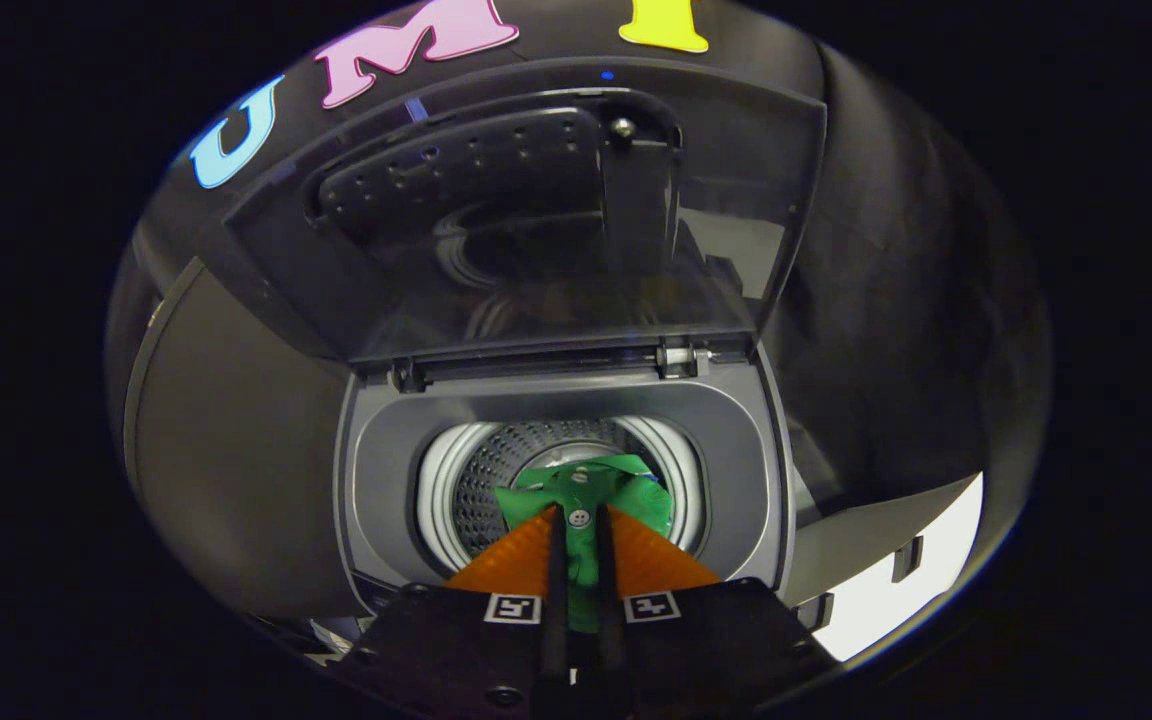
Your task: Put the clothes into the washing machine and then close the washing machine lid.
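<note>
A grey top-loading washing machine (376,470) stands below me with its tinted lid (536,220) raised upright behind the opening. Its perforated steel drum (486,480) shows through the round mouth. A green garment with white buttons (581,500) hangs over the drum mouth, pinched between my fingers. My gripper (579,512) is shut on a fold of that green cloth, right above the opening, with the fingers (516,560) pointing down into the drum. The rest of the garment spreads just beyond the fingertips, and its lower part is hidden behind the fingers.
The lid's hinge (676,358) runs along the back rim of the opening. A dark panel (226,450) stands to the left of the machine. To the right, a pale floor patch (896,580) shows beside the machine's body. Black cloth walls surround the booth.
</note>
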Motion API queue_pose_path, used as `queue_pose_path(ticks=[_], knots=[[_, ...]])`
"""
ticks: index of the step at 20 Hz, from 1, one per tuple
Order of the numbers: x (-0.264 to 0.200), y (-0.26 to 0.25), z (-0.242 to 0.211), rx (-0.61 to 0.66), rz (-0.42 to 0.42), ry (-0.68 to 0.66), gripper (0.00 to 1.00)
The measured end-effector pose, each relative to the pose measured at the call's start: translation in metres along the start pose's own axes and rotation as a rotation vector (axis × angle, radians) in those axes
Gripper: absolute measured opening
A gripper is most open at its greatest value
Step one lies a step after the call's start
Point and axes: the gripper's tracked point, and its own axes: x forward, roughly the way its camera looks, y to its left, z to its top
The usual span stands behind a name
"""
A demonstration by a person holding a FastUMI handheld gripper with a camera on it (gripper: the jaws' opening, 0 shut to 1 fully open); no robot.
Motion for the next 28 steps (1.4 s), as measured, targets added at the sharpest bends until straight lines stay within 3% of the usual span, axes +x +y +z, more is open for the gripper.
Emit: queue_pose_path(ticks=[4, 8, 10, 12, 19, 20, 25, 27, 28], knots=[[-0.007, 0.005, 0.014, -0.029, 0.006, -0.053, 0.12], [-0.005, 0.012, 0.019, -0.054, 0.021, -0.071, 0.16], [-0.008, 0.019, 0.02, -0.052, 0.057, -0.078, 0.24], [-0.007, 0.012, 0.02, -0.058, 0.036, -0.08, 0.33], [-0.013, 0.005, 0.026, 0.044, 0.04, -0.085, 0.93], [-0.019, 0.003, 0.033, 0.04, 0.037, -0.104, 0.91], [-0.085, 0.047, 0.139, 0.073, 0.193, -0.448, 0.9], [-0.093, 0.068, 0.188, 0.083, 0.224, -0.526, 1.0], [-0.104, 0.074, 0.21, 0.075, 0.236, -0.557, 0.99]])
